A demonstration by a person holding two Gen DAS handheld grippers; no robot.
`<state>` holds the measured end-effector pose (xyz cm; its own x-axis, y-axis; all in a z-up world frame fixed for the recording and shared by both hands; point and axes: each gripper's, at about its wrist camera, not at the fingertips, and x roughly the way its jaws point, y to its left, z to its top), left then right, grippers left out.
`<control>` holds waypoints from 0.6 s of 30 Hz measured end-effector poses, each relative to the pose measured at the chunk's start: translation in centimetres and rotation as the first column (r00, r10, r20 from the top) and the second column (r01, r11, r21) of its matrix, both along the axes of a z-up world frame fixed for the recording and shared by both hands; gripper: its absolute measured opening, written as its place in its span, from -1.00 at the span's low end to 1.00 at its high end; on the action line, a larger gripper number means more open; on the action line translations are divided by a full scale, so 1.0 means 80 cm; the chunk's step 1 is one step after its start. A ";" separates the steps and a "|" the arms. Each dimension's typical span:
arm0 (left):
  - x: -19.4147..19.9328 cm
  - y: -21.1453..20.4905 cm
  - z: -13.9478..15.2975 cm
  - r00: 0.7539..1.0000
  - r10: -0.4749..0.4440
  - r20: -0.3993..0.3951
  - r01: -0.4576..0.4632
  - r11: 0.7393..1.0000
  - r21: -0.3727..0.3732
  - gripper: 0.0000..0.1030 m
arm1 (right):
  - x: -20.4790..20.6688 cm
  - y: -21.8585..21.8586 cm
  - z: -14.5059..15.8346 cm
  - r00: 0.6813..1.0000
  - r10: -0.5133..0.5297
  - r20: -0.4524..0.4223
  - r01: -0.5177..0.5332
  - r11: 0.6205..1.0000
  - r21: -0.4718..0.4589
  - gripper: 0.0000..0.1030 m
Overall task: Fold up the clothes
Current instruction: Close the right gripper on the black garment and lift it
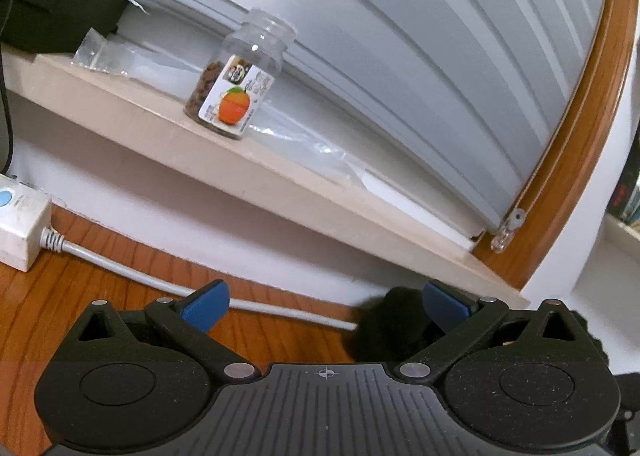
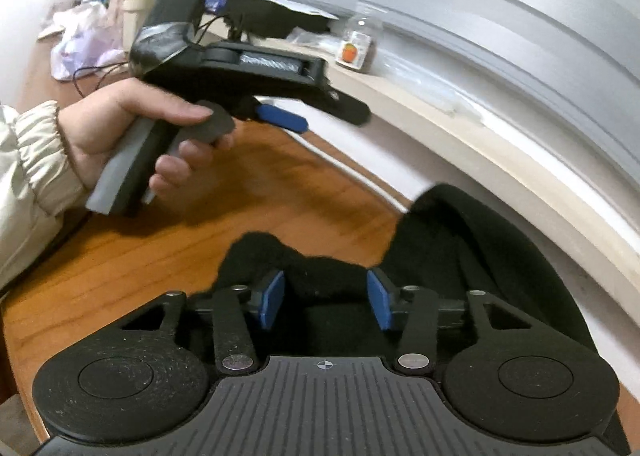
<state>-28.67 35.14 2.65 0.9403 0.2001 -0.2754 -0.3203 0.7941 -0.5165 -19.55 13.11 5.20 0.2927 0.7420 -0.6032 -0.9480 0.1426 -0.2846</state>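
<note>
**Black cloth between my right jaws, left jaws spread wide**

My right gripper (image 2: 326,302) stands about half open, its blue pads (image 2: 272,300) on either side of a ridge of the black garment (image 2: 452,256); whether they press it I cannot tell. The garment lies bunched on the wooden table (image 2: 280,192), running back toward the white wall under the ledge (image 2: 460,128). My left gripper (image 1: 326,306) is spread wide and holds nothing; a fold of the same cloth sits just inside its right finger. Beyond it run a white cable (image 1: 160,280) and a power strip (image 1: 20,224), with a clear jar (image 1: 240,80) on the ledge.
</note>
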 end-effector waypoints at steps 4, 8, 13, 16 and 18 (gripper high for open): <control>0.003 0.000 -0.002 1.000 -0.007 -0.016 0.007 1.000 -0.004 1.00 | -0.020 0.009 0.007 0.999 0.007 0.048 -0.007 1.000 -0.003 -0.10; 0.001 0.000 -0.001 1.000 -0.006 -0.016 0.006 1.000 -0.002 1.00 | -0.044 0.009 0.015 0.995 0.041 0.096 -0.040 0.999 -0.014 -0.10; 0.002 0.000 -0.001 1.000 -0.009 -0.022 0.009 1.000 0.004 1.00 | -0.063 0.021 -0.002 0.990 0.078 0.115 -0.069 0.994 -0.080 -0.10; 0.003 -0.001 -0.002 1.000 -0.011 -0.030 0.011 1.000 0.007 1.00 | -0.072 0.022 -0.016 0.987 0.086 0.134 -0.073 0.992 -0.103 -0.10; 0.004 -0.001 -0.002 0.999 -0.012 -0.038 0.013 1.000 0.011 1.00 | -0.074 0.025 -0.026 0.984 0.091 0.150 -0.072 0.989 -0.129 -0.09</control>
